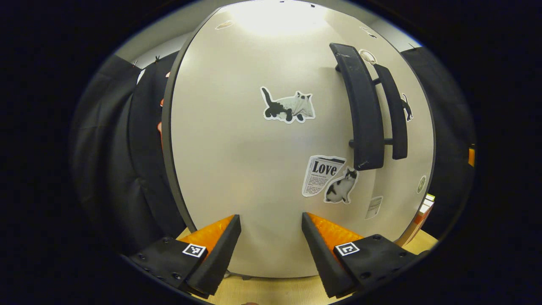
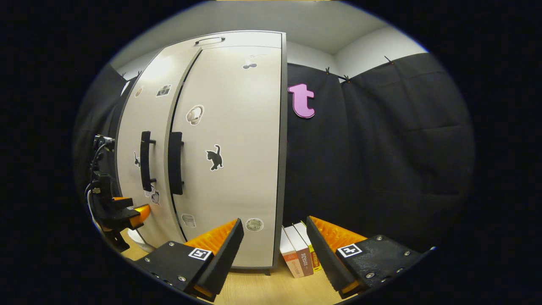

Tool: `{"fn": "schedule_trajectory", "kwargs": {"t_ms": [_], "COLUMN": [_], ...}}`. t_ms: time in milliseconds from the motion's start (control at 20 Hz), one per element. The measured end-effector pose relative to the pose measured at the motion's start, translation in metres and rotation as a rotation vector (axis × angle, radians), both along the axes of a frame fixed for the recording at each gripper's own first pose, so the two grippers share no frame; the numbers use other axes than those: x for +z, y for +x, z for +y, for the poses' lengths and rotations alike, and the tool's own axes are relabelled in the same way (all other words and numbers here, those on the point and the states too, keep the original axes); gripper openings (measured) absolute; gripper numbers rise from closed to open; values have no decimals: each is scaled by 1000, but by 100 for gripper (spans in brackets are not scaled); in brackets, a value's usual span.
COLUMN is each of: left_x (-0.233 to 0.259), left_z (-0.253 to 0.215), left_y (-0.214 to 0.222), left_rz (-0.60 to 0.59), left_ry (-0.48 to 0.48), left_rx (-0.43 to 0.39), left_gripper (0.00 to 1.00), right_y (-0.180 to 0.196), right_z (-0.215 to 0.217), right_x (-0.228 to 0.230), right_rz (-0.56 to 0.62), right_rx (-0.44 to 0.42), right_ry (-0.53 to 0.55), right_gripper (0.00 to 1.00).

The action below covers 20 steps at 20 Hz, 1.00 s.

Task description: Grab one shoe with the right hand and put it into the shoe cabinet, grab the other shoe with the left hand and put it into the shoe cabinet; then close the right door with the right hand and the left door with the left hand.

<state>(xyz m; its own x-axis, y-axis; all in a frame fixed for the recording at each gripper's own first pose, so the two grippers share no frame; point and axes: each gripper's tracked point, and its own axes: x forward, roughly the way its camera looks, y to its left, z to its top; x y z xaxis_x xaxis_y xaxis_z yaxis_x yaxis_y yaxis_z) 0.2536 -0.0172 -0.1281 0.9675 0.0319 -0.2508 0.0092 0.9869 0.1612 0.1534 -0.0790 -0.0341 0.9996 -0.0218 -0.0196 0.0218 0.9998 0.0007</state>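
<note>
We see the shoe cabinet [image 2: 220, 148] on the counter [image 2: 262, 290] with both doors shut, left gripper [image 1: 271, 237] close before the left door [image 1: 254, 169], jaws spread and empty, right gripper [image 2: 275, 241] farther back, jaws spread, books [image 2: 298, 254] beside the cabinet.

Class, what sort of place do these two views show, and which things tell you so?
Probably a staged recording booth, not a home: black cloth walls, a white two-door cabinet with cat stickers, and books on a wooden floor.
</note>
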Motion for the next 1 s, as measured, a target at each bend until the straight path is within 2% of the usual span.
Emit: {"fn": "schedule_trajectory", "kwargs": {"t_ms": [200,400,600,750,1000], "left_x": [8,69,138,186,235], "left_z": [-4,-2,12,30,69], "left_y": [-4,-46,-90,-126,-186], "left_rz": [20,-33,-69,-125,-207], "left_ry": [0,-7,3,5,23], "left_rx": [-2,-23,-7,36,149], "left_gripper": [95,95,95,95,95], "right_y": [3,-5,-18,-29,-45], "right_z": [6,10,2,-8,-42], "right_x": [22,53,77,93,111], "right_rz": [-9,-34,-46,-65,-111], "right_rx": [46,99,129,148,113], "right_ry": [6,4,3,34,-22], "right_gripper": [92,92,92,92,92]}}
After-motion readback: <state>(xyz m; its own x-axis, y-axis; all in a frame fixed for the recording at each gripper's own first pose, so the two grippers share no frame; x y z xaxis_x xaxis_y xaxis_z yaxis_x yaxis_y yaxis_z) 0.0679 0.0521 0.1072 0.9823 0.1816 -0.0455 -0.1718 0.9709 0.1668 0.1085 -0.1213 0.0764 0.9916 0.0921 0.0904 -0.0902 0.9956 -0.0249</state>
